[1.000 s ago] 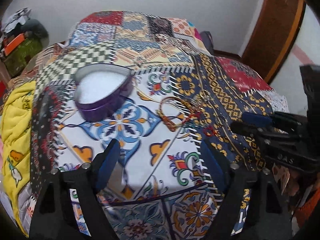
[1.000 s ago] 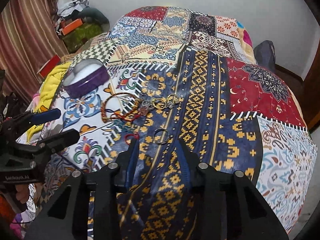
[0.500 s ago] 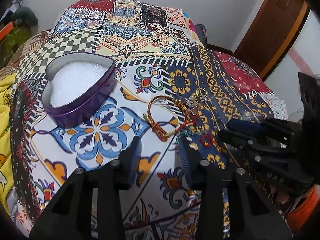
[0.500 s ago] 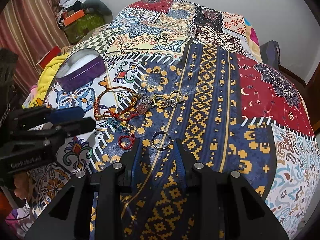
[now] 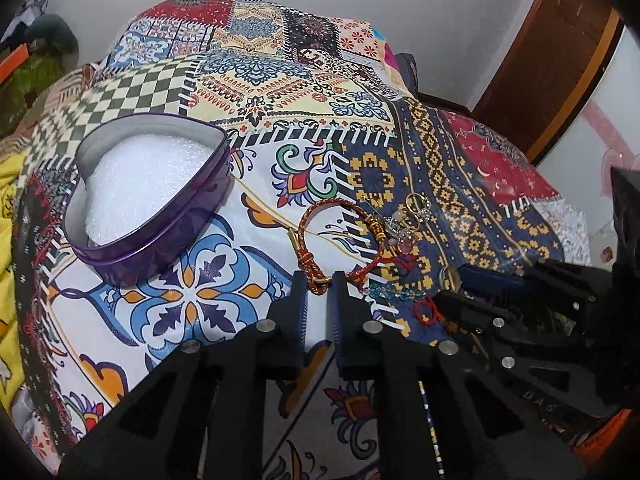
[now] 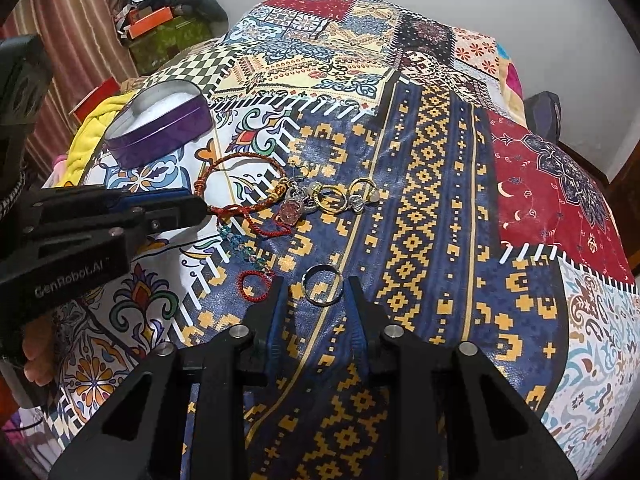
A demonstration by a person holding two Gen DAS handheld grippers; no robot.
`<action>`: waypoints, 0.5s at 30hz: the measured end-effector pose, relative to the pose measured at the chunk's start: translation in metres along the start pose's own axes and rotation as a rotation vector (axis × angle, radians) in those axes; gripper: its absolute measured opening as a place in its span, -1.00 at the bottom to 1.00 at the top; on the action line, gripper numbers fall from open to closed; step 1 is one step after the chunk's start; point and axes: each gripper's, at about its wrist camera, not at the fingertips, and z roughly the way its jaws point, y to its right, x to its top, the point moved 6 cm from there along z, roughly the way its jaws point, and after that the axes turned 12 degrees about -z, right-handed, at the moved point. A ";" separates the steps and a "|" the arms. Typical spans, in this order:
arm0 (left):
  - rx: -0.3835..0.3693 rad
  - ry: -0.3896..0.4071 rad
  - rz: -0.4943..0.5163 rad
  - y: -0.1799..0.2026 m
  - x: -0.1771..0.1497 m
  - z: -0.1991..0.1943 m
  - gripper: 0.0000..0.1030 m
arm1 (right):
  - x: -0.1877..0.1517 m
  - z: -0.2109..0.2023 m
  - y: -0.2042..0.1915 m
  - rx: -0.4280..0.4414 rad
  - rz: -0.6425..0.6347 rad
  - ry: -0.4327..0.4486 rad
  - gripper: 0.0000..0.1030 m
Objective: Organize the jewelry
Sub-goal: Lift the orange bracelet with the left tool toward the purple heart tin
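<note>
Jewelry is scattered on a patchwork bedspread (image 6: 420,184), near a purple heart-shaped tin (image 5: 152,204). A braided red bracelet (image 5: 320,248) is pinched by the left gripper (image 5: 319,288). A silver ring (image 6: 322,283) is framed by the right gripper (image 6: 315,292), its fingers spread.

The left gripper (image 6: 202,210) body is showing pale lettering reading "GenRobot.AI" in the right wrist view, while only "DAS" is reading on the right gripper (image 5: 452,284).

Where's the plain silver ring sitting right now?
In the right wrist view the silver ring lies flat on the blue-and-gold patch of the bedspread, between the open right gripper fingertips, just right of the small red beaded ring.
</note>
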 end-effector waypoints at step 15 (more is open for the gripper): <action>-0.024 0.064 -0.019 -0.004 0.009 -0.038 -1.00 | 0.001 -0.017 0.008 0.033 0.073 0.056 -0.63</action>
